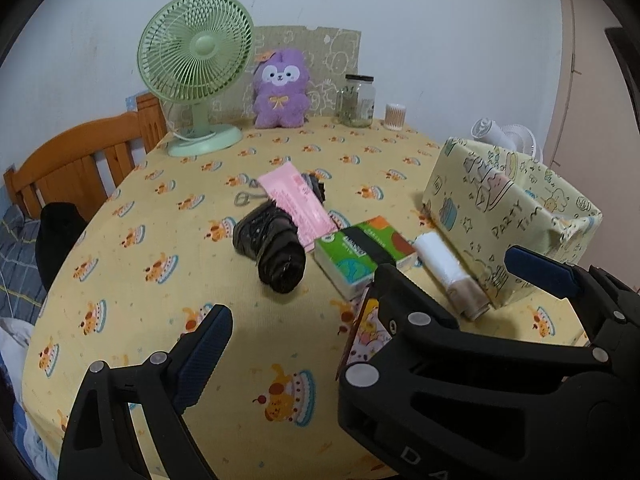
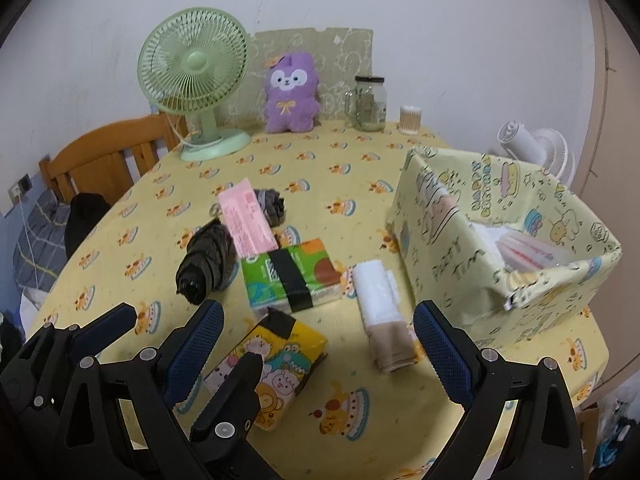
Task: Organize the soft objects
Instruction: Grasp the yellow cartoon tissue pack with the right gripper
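Hovering: both claws are held above the desk (image 2: 280, 168).
Left claw (image 1: 304, 312): spread, empty.
Right claw (image 2: 320, 340): spread, empty.
Box (image 2: 448, 240): right edge.

Both claws are black plastic frames with triangular cut-outs and round silver rivets at the joints. The right claw (image 2: 318, 346) carries dark blue, finely dimpled pads. The left claw (image 1: 304, 320) has the same blue pads, plus white letters on its body.

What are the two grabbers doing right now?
Left gripper: open, holding nothing.
Right gripper: open, holding nothing.
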The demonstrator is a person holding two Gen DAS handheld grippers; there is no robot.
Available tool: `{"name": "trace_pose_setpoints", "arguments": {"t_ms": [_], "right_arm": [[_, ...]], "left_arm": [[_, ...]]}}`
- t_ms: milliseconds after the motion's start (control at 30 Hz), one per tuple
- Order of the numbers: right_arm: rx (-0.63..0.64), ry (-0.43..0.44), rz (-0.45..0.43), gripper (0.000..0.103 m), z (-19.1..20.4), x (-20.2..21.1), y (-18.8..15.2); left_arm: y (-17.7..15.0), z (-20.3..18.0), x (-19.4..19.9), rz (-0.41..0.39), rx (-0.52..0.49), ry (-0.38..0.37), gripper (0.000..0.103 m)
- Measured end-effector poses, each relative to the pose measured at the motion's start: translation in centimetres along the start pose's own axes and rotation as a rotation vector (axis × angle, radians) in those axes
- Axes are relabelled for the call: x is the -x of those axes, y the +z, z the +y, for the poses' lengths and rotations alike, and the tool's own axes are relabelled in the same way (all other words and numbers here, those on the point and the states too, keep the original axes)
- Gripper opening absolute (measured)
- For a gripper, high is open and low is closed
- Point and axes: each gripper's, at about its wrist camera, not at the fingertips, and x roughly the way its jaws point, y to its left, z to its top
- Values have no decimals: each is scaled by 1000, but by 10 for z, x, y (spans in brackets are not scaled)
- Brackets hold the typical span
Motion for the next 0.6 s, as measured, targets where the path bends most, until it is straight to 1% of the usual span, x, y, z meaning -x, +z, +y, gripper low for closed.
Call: {"name": "trace_pose_setpoints", "arguments": {"t_ms": [133,233,267,367,400,467,533,600], "right_arm": [[4,10,20,97,4,-7,-3],[0,16,39,97,5,-14,-4],[0,19,46,97,6,-16,-5],[5,22,53,97,11,-20,-5],[5,22,55,97,12,-21,-5],[3,29,67,97,15,-24,-6],[4,25,83,96,17,-28,-7],[5,25,95,96,19,-30,-8]], "left_arm": [[-3,4,-5,16,10,13,92],[-4,9,-10,28,17,64,86],[-4,11,-12,32,22,72,82],[-6,18,-15,38,34,97,75],[-6,19,-16,43,35,98,75],[-7,22,-17,56,37,104,68],[-8,25,-20,72,40,114,64],[-9,26,-21,81,41,110,64]]}}
